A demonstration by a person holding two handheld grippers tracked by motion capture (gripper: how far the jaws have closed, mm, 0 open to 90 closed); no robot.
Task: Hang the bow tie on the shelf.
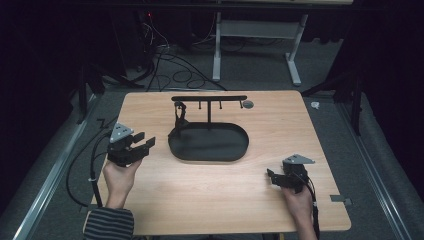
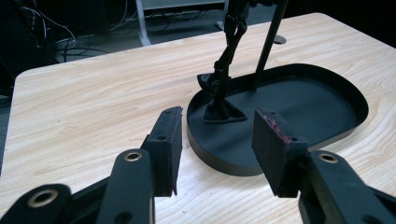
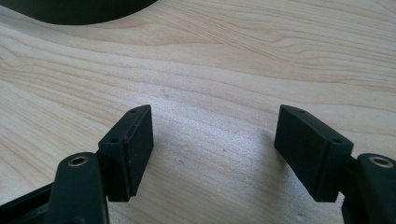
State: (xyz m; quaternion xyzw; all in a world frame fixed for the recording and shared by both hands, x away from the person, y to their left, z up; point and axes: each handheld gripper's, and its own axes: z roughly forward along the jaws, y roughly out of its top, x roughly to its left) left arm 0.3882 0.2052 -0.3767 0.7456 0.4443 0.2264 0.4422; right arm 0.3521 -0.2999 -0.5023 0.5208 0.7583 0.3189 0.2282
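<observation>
Your left gripper [image 1: 143,143], jaws spread, empty, just left of black stand tray [image 1: 235,150]; dark strap [image 2: 223,70] hangs from its rail [image 1: 209,98]. Right gripper [image 1: 274,178], also spread, empty, below-right of tray. Nothing grasped yet; everything left, seemingly.

stand top [image 2: 243,7]: cut off by frame | hanging item [image 2: 223,84]: possibly cloth, unclear

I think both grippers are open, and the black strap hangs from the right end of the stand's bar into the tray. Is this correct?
Not quite: the black strap hangs from the left end of the bar, as the high view shows. Both grippers, left and right, are open, and it reaches the tray.
</observation>
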